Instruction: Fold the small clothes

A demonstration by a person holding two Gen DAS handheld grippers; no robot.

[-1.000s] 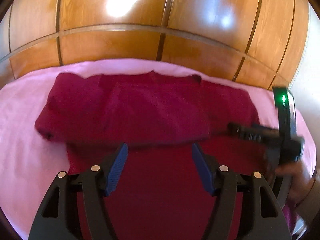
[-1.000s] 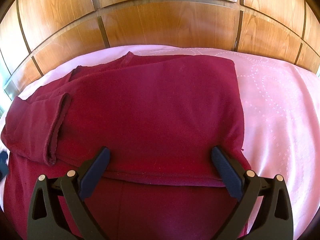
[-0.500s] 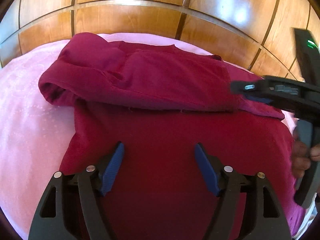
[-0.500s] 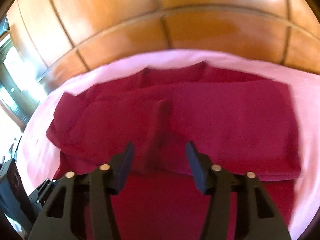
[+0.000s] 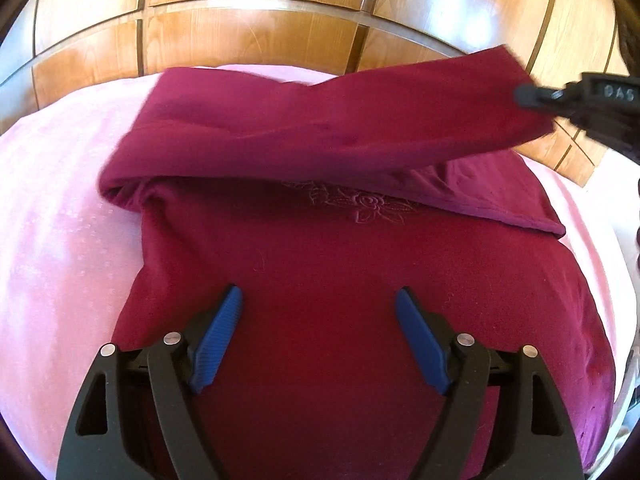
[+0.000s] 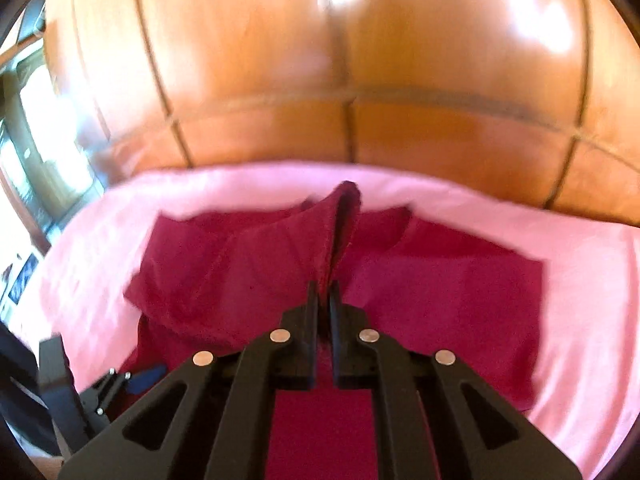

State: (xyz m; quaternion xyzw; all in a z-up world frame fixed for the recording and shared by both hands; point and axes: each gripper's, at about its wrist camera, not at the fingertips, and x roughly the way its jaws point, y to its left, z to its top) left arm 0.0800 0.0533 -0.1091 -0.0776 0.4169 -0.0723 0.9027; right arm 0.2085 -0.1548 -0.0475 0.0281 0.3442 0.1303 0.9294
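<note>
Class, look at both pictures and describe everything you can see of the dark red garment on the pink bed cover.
The dark red garment is soft, fleecy-looking cloth with a tone-on-tone rose embroidered near its middle. It lies partly folded on the pink bed cover before a wooden panelled headboard. Its lower part lies flat beneath the open left hand-held gripper. One folded flap is lifted off the rest, pinched at its edge by the shut right hand-held gripper.

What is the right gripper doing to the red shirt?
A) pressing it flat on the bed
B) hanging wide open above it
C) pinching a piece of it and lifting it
C: the right gripper is shut on a fold of the red shirt, which rises off the pink bedcover.
</note>
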